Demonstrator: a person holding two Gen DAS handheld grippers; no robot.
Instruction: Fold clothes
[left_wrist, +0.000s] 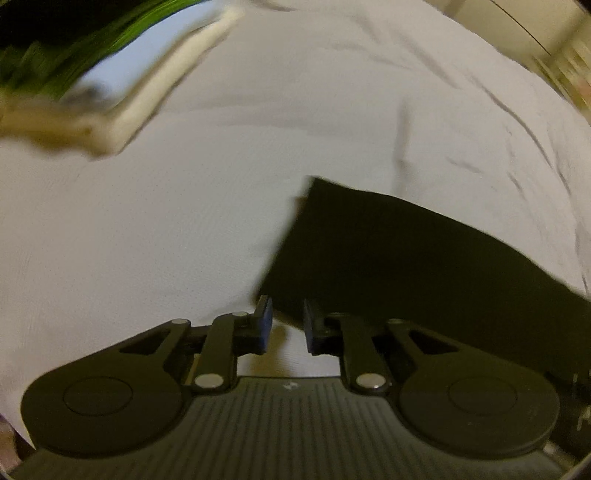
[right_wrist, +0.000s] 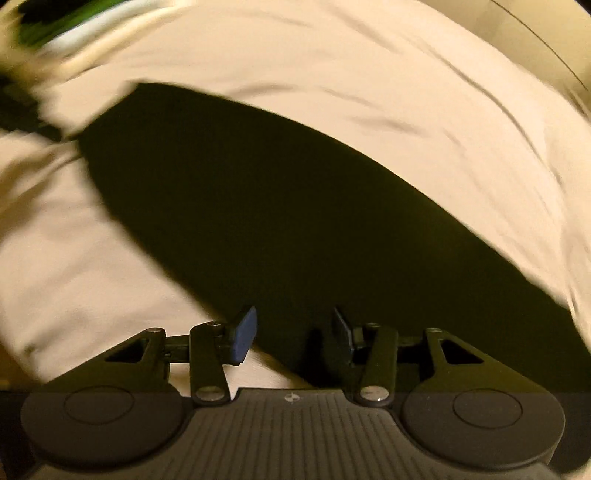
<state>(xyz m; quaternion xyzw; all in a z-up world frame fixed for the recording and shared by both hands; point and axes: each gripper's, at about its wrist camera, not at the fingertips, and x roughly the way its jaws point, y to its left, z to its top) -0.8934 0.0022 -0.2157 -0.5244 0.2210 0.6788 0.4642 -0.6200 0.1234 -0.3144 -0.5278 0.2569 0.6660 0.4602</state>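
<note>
A black garment (left_wrist: 399, 254) lies flat on a white sheet (left_wrist: 147, 221); its near left corner reaches just past my left gripper (left_wrist: 288, 328). That gripper is open, its blue pads a small gap apart, with nothing between them. In the right wrist view the same black garment (right_wrist: 280, 206) stretches as a long dark band from upper left to lower right. My right gripper (right_wrist: 293, 334) is open wide above the garment's near edge, holding nothing. Both views are motion-blurred.
The white sheet (right_wrist: 406, 81) is wrinkled toward the right and far side. A white ledge or frame (left_wrist: 155, 92) with green and dark blur behind it runs along the upper left. A pale wall (left_wrist: 517, 29) shows at upper right.
</note>
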